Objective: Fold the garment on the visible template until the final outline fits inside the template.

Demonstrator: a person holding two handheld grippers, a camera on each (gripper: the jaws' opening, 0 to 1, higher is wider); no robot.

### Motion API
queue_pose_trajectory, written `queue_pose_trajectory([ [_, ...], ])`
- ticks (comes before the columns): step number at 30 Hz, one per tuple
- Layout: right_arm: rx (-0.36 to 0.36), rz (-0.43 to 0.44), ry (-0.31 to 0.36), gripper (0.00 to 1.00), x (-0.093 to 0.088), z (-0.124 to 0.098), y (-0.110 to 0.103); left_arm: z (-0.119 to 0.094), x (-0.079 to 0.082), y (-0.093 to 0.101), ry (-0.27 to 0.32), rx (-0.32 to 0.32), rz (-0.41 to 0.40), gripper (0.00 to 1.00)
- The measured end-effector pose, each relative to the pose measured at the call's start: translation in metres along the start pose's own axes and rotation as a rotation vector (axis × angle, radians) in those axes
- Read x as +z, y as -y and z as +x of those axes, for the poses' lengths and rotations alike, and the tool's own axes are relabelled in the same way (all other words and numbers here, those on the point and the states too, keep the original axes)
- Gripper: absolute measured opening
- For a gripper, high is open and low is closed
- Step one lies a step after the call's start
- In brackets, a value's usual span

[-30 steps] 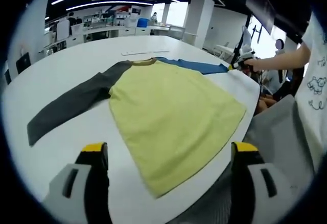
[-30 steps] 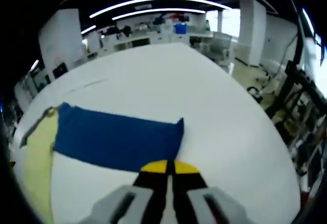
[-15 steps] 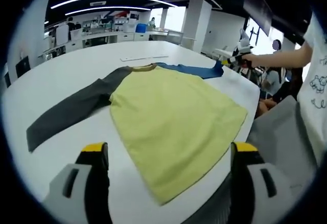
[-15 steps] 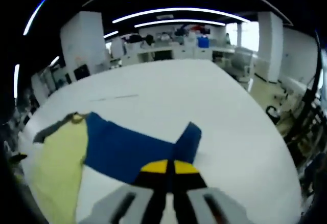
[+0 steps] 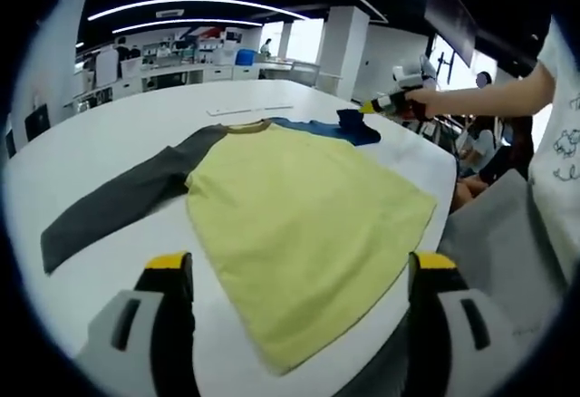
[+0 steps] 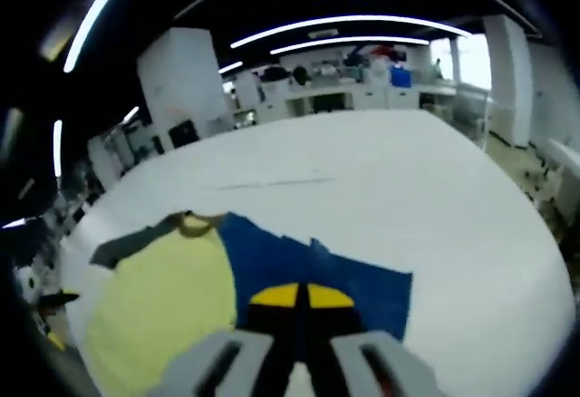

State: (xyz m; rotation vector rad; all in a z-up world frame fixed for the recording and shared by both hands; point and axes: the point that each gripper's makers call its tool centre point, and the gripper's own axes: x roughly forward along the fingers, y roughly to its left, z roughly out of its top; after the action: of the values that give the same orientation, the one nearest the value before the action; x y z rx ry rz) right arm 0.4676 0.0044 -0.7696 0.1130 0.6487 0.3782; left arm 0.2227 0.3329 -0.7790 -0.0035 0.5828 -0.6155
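A long-sleeved shirt lies flat on the white table (image 5: 109, 125). Its yellow body (image 5: 299, 216) reaches toward the near table edge, its grey sleeve (image 5: 118, 202) runs off to the left, and its blue sleeve (image 5: 335, 128) is at the far right. My left gripper (image 5: 294, 279) hovers open above the shirt's hem, jaws wide apart with nothing between them. My right gripper (image 6: 299, 295) is shut on the cuff end of the blue sleeve (image 6: 308, 266), which is lifted and doubled back toward the yellow body (image 6: 159, 306). From the left gripper view, the right gripper (image 5: 385, 104) is held by a person's hand.
A thin line (image 5: 249, 108) marks the table beyond the collar, also seen as the thin line (image 6: 272, 182). A grey chair back (image 5: 494, 252) stands by the near right table edge, beside the person. Desks and shelves line the far wall.
My right gripper has carried the blue sleeve's cuff up and inward toward the yellow body, folding the sleeve over itself. The left gripper stays open in place.
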Motion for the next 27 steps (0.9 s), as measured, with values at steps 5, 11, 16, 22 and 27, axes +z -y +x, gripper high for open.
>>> queue_pose_trajectory([
  [5,0.066,0.014,0.004,0.00,0.010,0.021,-0.032,-0.002,0.001,-0.004,0.012,0.004,-0.009,0.95],
  [11,0.133,0.011,0.002,0.00,0.010,0.037,-0.078,-0.002,-0.002,-0.002,0.013,0.002,-0.013,0.95],
  [16,0.192,0.010,0.006,0.00,0.015,0.049,-0.116,-0.005,-0.004,-0.006,0.016,0.004,-0.020,0.95],
  [22,0.243,-0.003,0.004,0.00,0.021,0.062,-0.148,-0.005,-0.005,-0.009,0.016,0.006,-0.024,0.95],
  [27,0.292,-0.040,0.004,0.00,0.024,0.066,-0.184,-0.003,-0.007,-0.009,0.009,0.010,-0.015,0.95],
])
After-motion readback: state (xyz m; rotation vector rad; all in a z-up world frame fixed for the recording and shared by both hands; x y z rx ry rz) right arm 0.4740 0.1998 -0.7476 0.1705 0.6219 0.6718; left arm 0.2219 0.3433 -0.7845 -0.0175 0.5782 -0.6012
